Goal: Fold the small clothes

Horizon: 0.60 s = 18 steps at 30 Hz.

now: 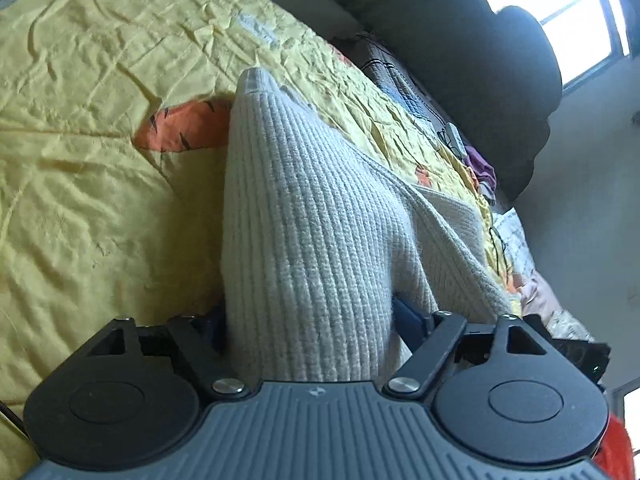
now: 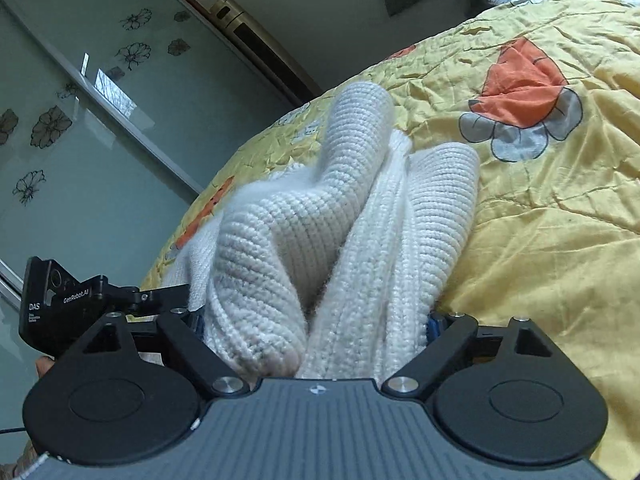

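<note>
A white ribbed knit garment (image 1: 304, 216) hangs bunched between the fingers of my left gripper (image 1: 310, 320), lifted over the yellow bedspread (image 1: 80, 160). The same white knit (image 2: 320, 240) is gathered in thick folds between the fingers of my right gripper (image 2: 314, 320). Both grippers are shut on the knit, and the cloth hides their fingertips. The left gripper's body (image 2: 64, 304) shows at the left edge of the right wrist view, close beside the right one.
The bedspread (image 2: 560, 220) has orange and grey cartoon prints. A dark rounded headboard (image 1: 500, 92) and a window (image 1: 560, 4) lie beyond the bed. Small items and cables (image 1: 456, 140) lie near the bed's far edge. A glass wardrobe door with flower decals (image 2: 80, 120) stands to the left.
</note>
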Each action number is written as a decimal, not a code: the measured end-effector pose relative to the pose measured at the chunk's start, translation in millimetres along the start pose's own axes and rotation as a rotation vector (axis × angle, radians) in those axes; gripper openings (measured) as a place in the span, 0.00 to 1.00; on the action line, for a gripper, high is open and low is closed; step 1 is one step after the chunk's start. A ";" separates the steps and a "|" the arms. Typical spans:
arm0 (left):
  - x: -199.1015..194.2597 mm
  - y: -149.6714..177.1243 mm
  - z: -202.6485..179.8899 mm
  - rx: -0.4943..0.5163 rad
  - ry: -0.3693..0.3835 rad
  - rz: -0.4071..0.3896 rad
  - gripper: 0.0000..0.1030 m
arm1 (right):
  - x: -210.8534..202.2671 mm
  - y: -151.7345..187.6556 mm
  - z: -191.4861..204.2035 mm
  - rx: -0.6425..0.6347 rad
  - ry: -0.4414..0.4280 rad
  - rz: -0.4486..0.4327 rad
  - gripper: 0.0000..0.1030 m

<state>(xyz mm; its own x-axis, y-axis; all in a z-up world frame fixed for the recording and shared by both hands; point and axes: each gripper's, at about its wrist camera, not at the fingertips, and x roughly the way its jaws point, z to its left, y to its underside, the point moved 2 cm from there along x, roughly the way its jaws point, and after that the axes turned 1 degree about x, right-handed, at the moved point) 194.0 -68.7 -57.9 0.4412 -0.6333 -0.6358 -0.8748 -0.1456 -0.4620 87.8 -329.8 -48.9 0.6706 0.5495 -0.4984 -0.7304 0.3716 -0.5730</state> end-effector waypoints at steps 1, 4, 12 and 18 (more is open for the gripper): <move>-2.7 1.4 -3.5 0.036 -0.014 -0.017 0.67 | 0.3 1.1 3.3 -0.006 0.005 -0.006 0.83; -16.2 -0.6 -12.4 0.119 -0.037 -0.076 0.56 | -6.4 1.1 9.3 0.023 -0.086 -0.041 0.83; -42.8 -11.7 -16.4 0.299 -0.183 -0.199 0.55 | 17.5 -0.2 42.5 -0.052 -0.058 -0.047 0.76; -65.7 5.2 -5.7 0.283 -0.260 -0.244 0.63 | 10.1 11.8 38.9 -0.039 0.065 -0.062 0.87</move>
<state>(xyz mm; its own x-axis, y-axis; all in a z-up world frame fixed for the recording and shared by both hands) 159.3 -32.2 -15.1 0.6945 -0.3894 -0.6050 -0.6660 -0.0299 -0.7453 80.8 -290.8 -35.4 0.7219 0.4766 -0.5017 -0.6828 0.3729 -0.6283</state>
